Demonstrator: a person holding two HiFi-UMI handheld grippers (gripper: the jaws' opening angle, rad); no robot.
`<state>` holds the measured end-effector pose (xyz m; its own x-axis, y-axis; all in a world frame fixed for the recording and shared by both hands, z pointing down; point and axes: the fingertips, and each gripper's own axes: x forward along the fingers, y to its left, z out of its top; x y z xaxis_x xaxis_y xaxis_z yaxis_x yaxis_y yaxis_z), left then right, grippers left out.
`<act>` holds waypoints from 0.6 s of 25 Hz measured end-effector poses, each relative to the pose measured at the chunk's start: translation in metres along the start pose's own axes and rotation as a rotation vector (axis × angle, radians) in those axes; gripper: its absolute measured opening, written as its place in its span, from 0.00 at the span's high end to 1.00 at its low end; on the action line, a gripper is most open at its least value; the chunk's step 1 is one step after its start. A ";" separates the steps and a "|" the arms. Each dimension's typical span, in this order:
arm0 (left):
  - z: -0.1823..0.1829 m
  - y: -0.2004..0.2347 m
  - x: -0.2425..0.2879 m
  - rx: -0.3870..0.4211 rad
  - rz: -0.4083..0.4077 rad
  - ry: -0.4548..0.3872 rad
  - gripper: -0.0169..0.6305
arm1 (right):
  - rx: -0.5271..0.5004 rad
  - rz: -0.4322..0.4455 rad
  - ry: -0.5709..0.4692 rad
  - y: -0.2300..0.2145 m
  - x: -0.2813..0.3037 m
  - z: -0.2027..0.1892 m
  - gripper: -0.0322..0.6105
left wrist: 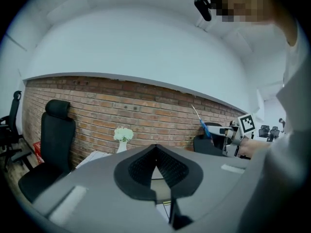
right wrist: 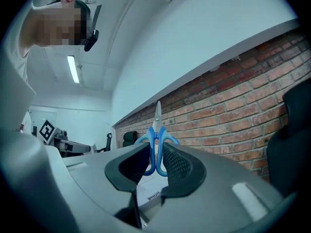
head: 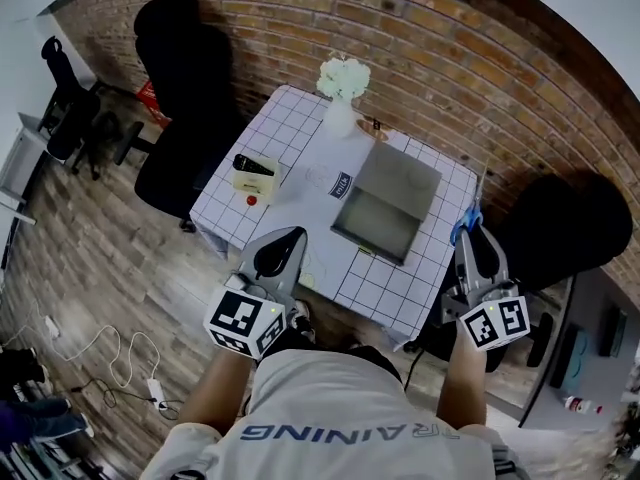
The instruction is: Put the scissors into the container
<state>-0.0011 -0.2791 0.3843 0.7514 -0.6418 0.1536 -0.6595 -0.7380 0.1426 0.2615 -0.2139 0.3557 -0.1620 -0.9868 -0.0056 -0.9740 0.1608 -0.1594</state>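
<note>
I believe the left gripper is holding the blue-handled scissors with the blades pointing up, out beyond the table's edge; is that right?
Not quite: it is the right gripper that holds the scissors. The right gripper view shows its jaws shut on the blue handles, with the blades pointing up. The left gripper has its jaws together on nothing. The rest stands.

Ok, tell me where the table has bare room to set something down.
Bare cloth lies along the near edge in front of the container, and in the far corner left of the vase. Crowded: the middle left, around the box and card.
</note>
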 end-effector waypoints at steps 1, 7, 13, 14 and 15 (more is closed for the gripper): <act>-0.001 0.007 0.005 -0.002 -0.014 0.006 0.97 | 0.001 -0.015 0.006 0.001 0.005 -0.003 0.79; -0.011 0.032 0.026 -0.015 -0.117 0.047 0.97 | -0.007 -0.115 0.047 0.011 0.011 -0.020 0.79; -0.022 0.040 0.039 -0.030 -0.133 0.073 0.97 | -0.032 -0.140 0.098 0.006 0.018 -0.039 0.79; -0.023 0.041 0.041 -0.032 -0.128 0.079 0.97 | -0.039 -0.135 0.108 0.004 0.021 -0.041 0.79; -0.023 0.041 0.044 -0.034 -0.122 0.082 0.97 | -0.048 -0.128 0.120 0.001 0.026 -0.043 0.79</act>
<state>0.0045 -0.3324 0.4196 0.8228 -0.5274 0.2120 -0.5646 -0.8014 0.1976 0.2492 -0.2380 0.3976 -0.0513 -0.9902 0.1296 -0.9939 0.0379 -0.1035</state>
